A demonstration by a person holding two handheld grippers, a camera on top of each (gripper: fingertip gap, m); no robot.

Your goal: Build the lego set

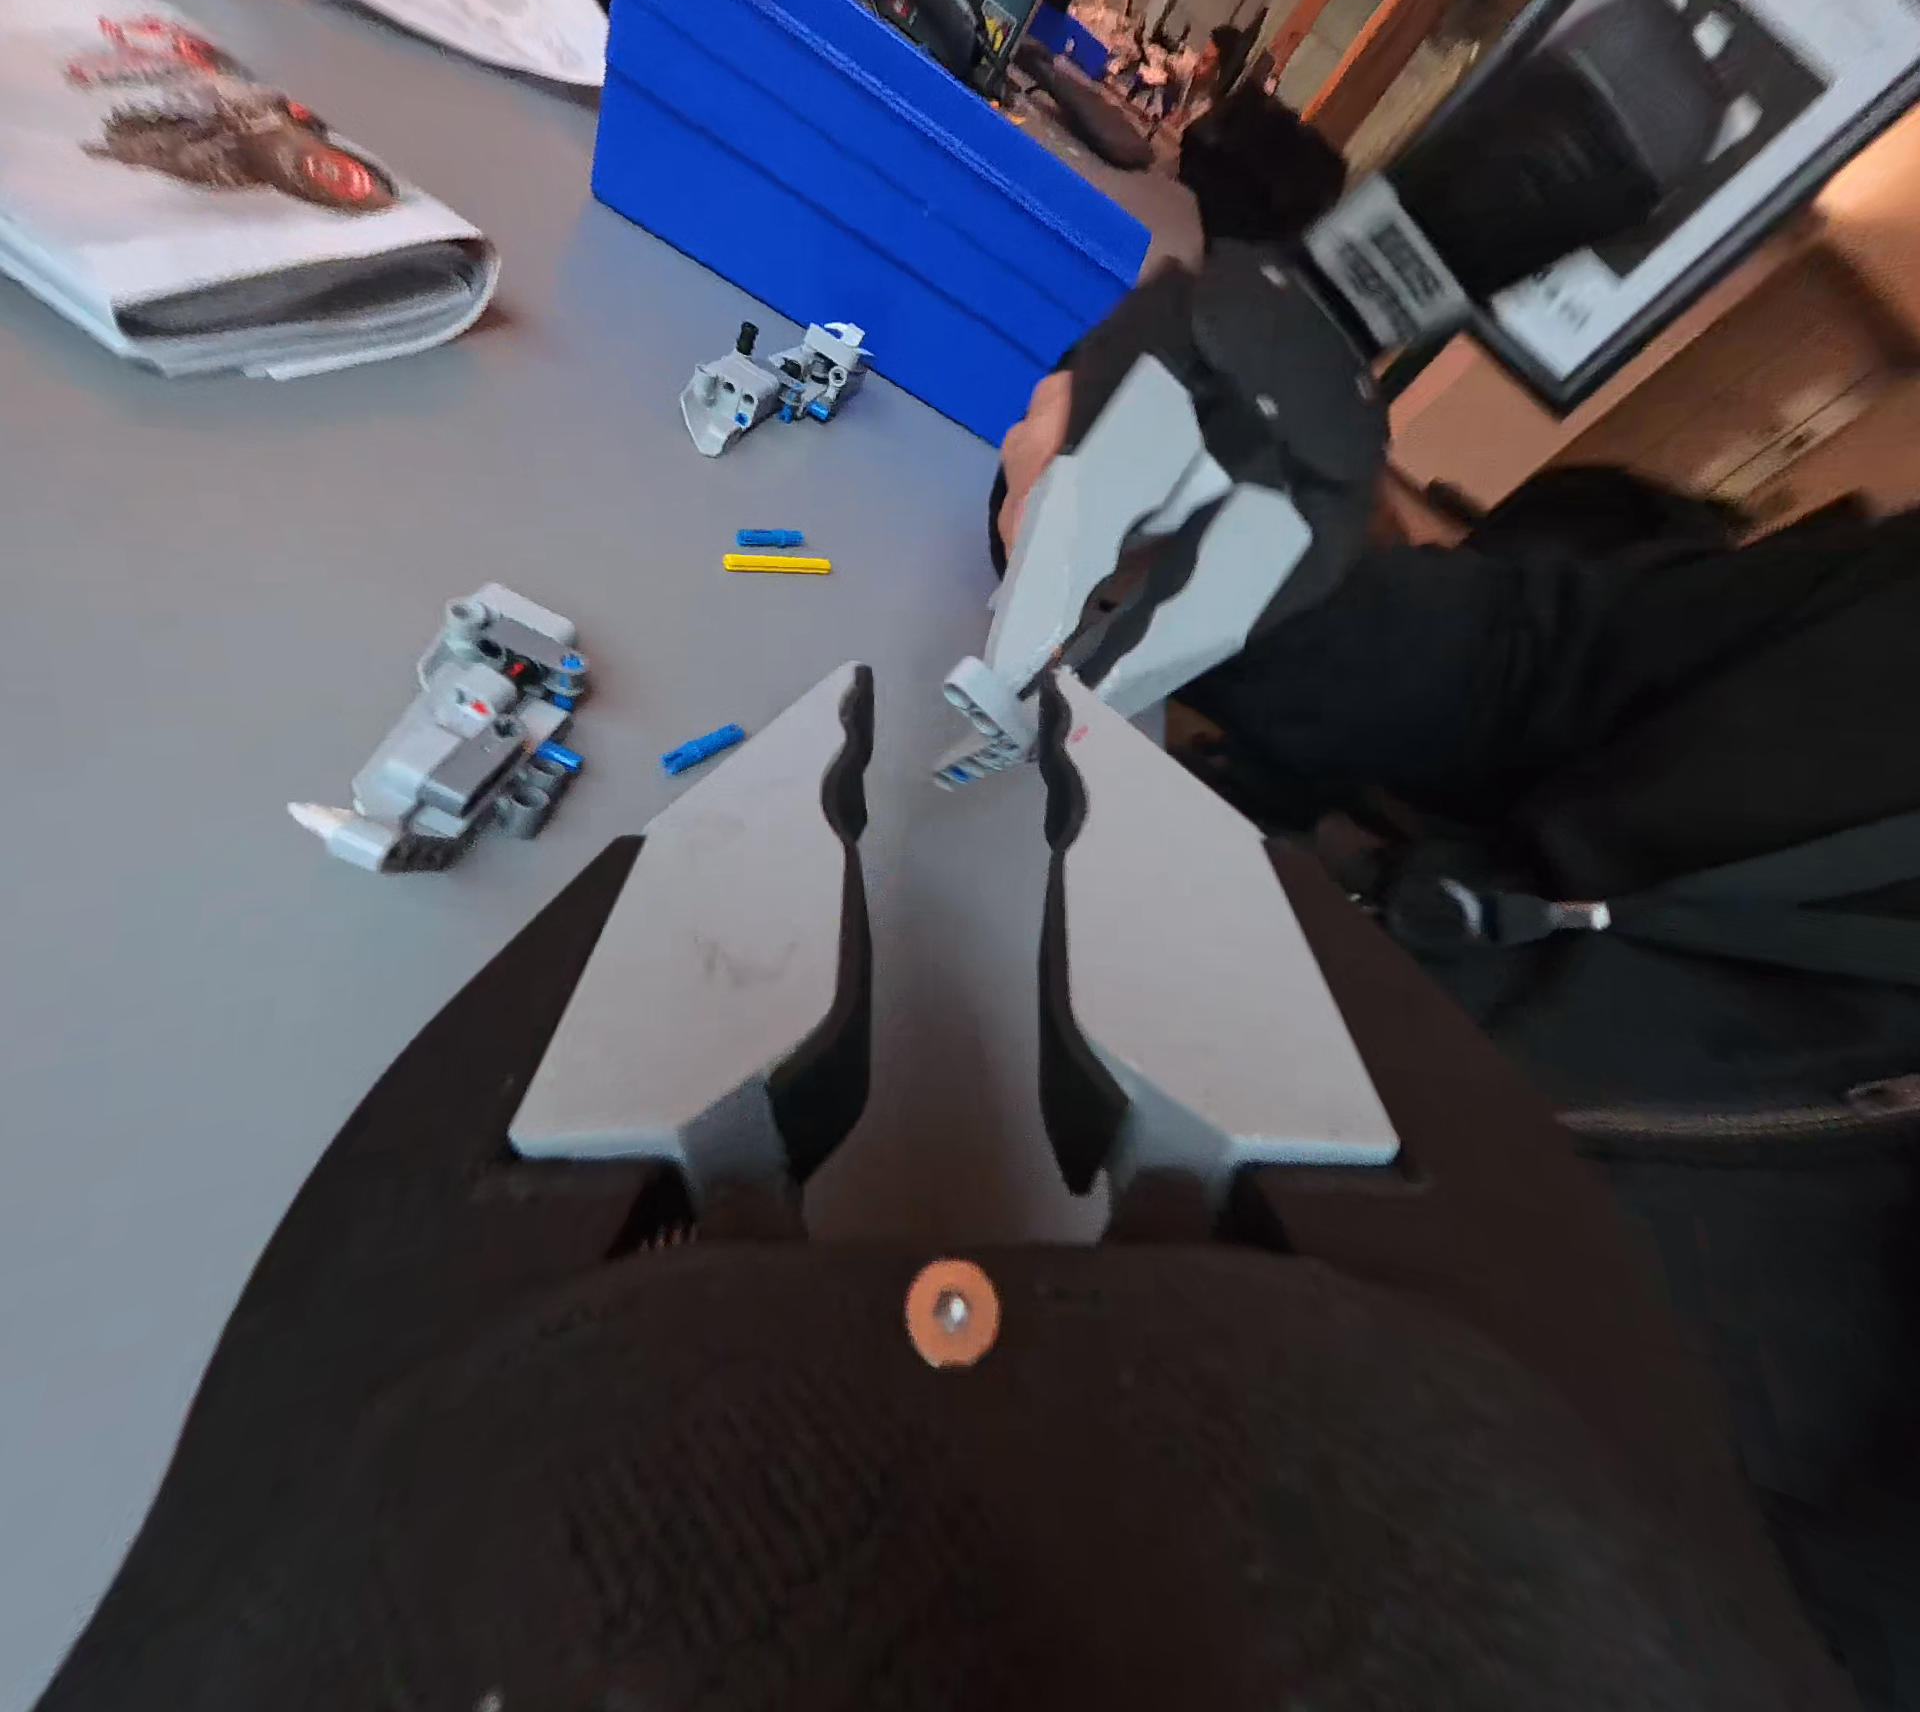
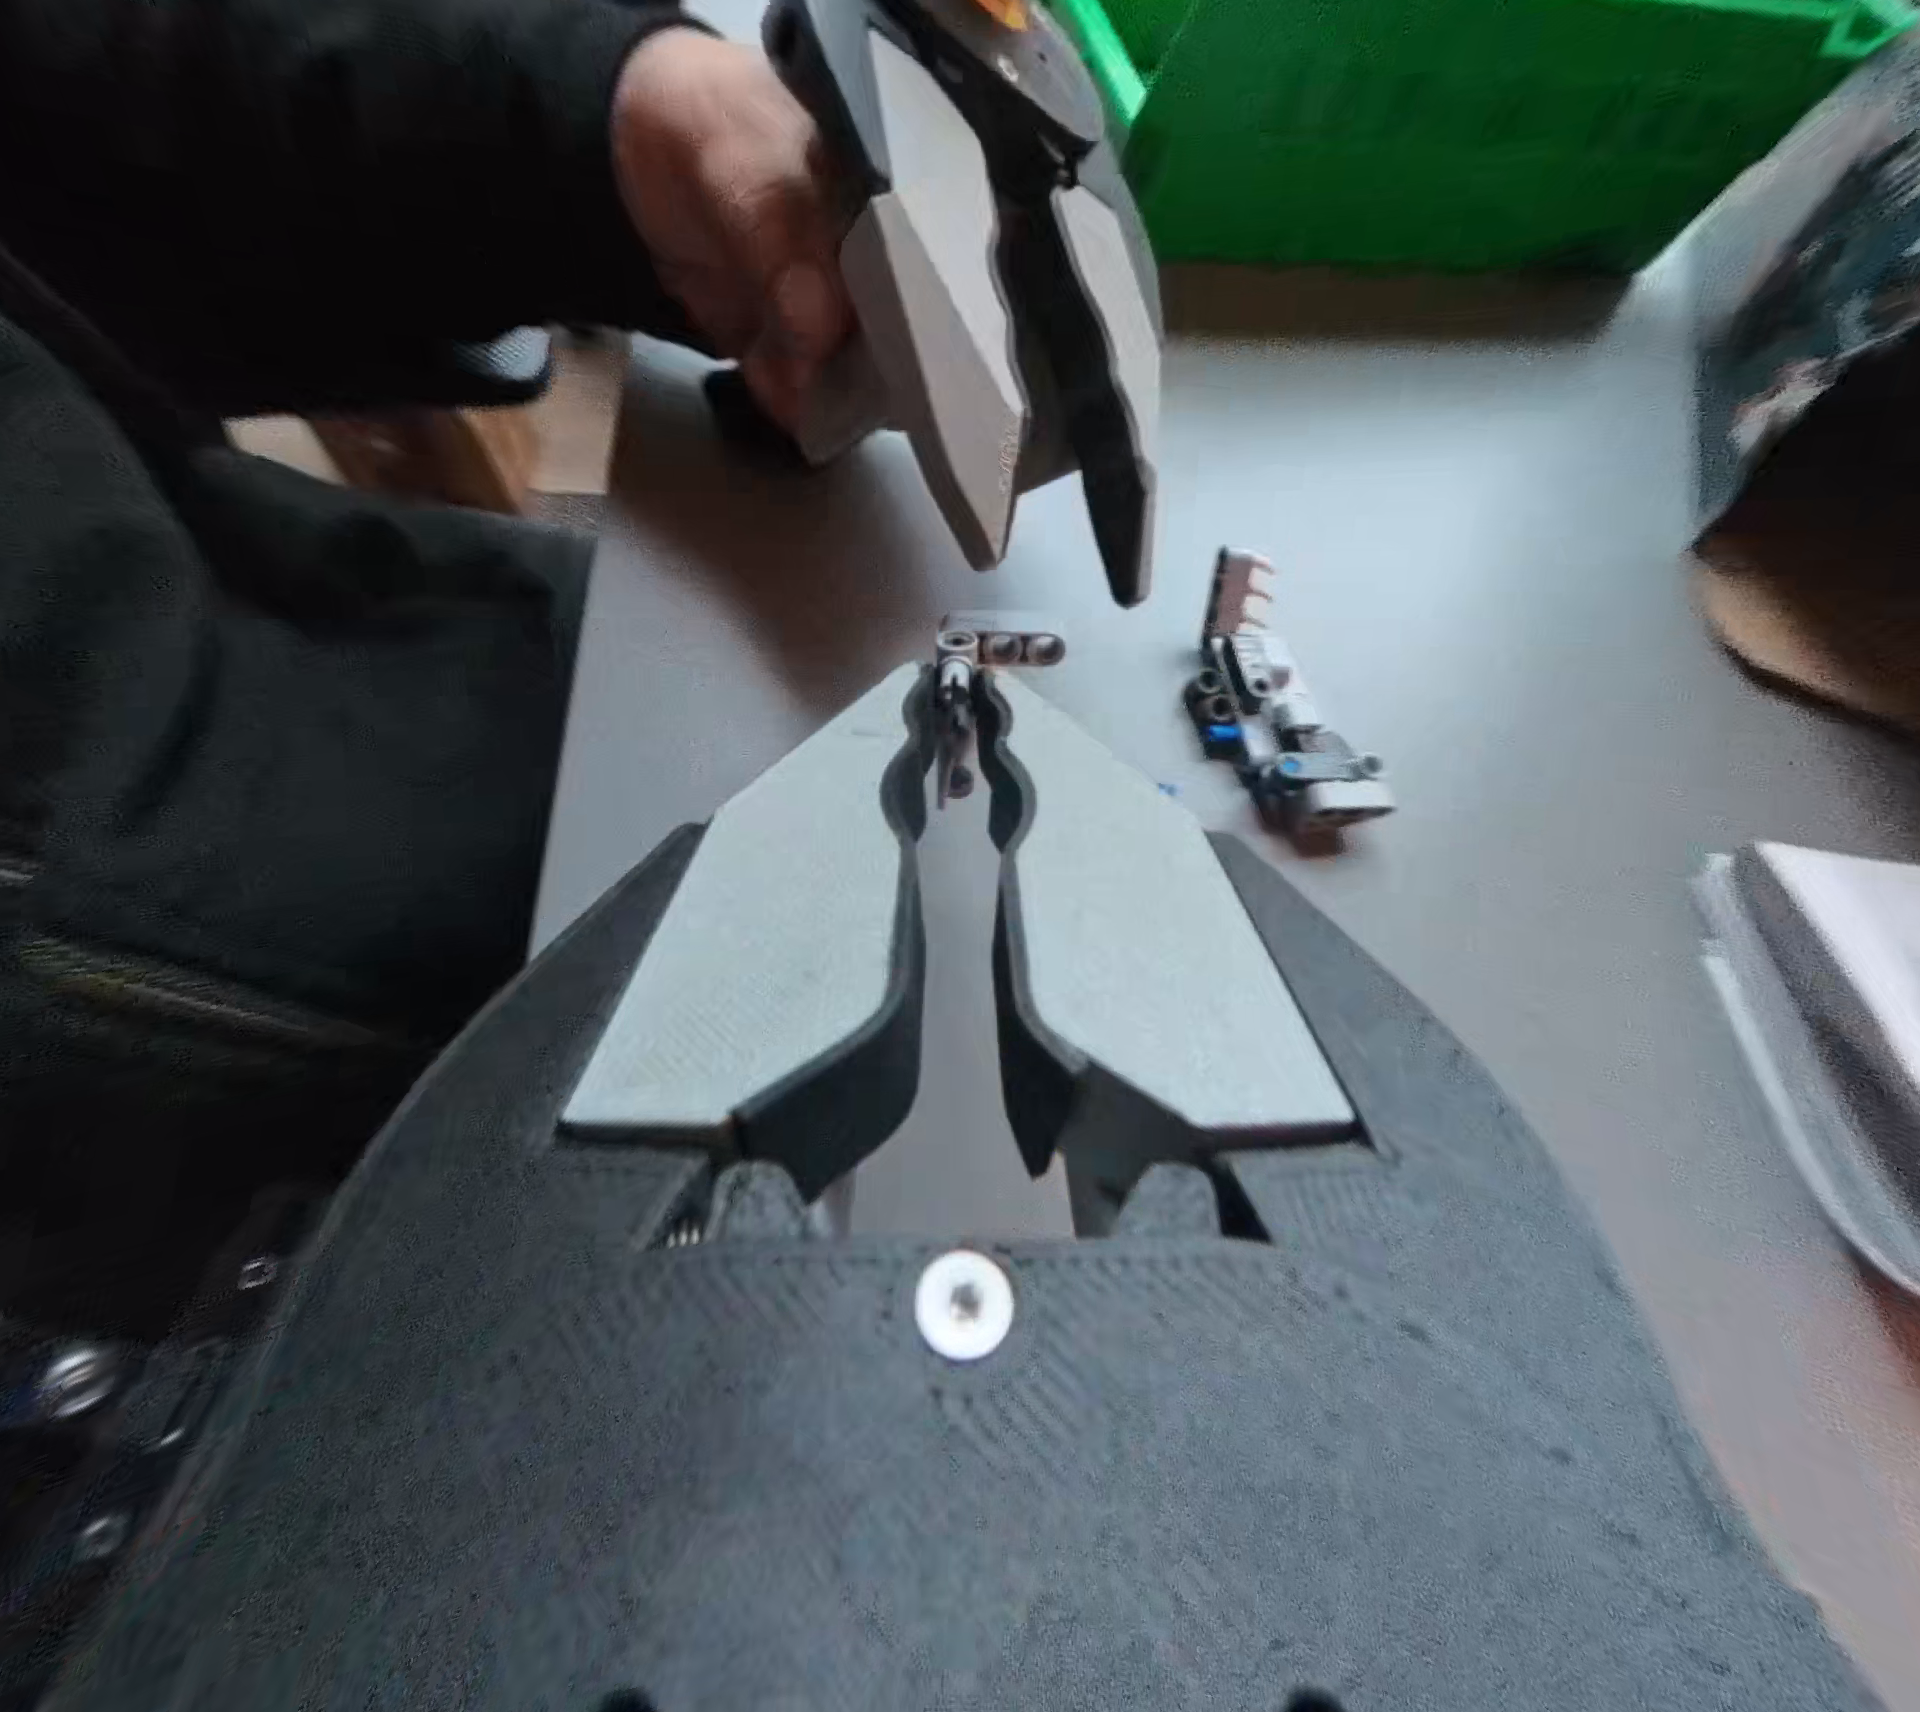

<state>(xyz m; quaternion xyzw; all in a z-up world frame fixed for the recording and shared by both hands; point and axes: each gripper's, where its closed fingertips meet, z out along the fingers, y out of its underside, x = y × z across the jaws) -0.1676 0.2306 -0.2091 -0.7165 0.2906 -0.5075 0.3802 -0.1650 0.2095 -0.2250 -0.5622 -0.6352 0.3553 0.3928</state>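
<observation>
Right gripper (image 2: 961, 706) is pinching the grey beam (image 1: 992, 722), long axis running 1-to-7 o'clock. Left gripper (image 1: 951, 696) is hovering open, empty; beam sitting at its 1 o'clock, nearest it.

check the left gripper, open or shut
Open. In its own wrist view the left gripper shows a clear gap between its fingers with bare grey table between them and no piece held.
</observation>
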